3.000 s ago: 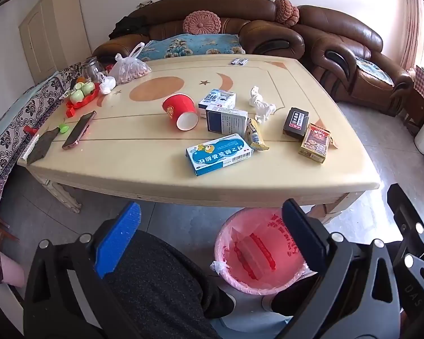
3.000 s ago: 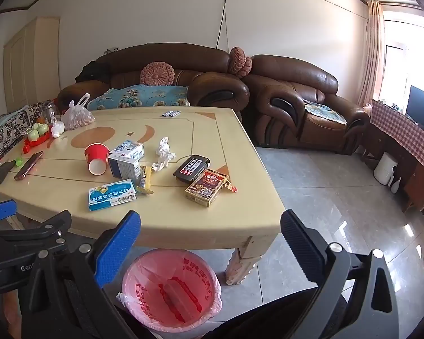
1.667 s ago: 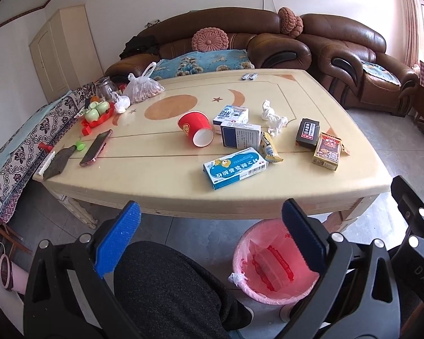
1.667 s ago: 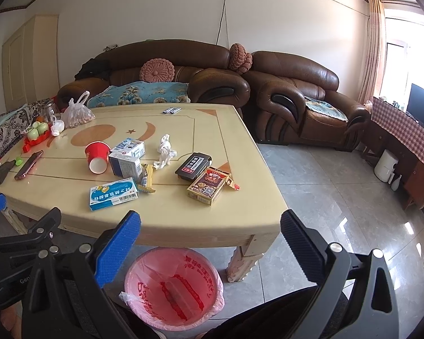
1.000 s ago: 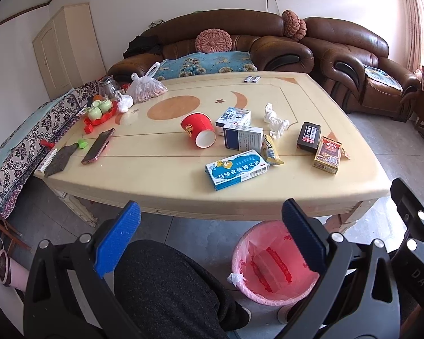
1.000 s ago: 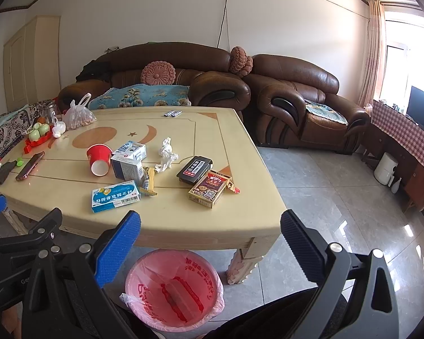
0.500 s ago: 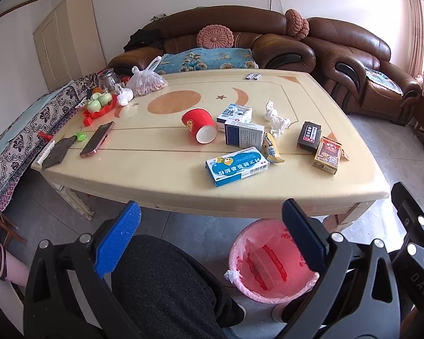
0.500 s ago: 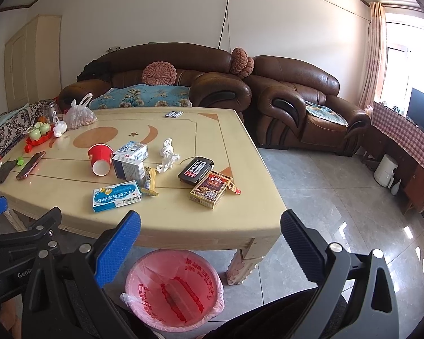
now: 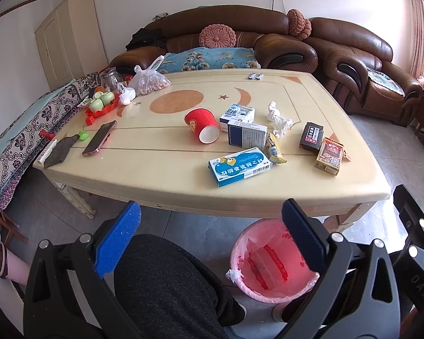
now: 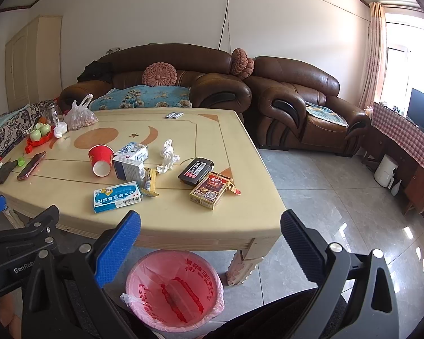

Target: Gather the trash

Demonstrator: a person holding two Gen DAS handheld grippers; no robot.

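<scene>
Pink-lined bin sits below the table edge, both claws spread empty short of it.

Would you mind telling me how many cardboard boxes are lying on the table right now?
5. A blue-and-white box nearest the front edge, two white-and-blue boxes beside the red cup, and a black box and a brown box toward the right. None appear hidden.
</scene>
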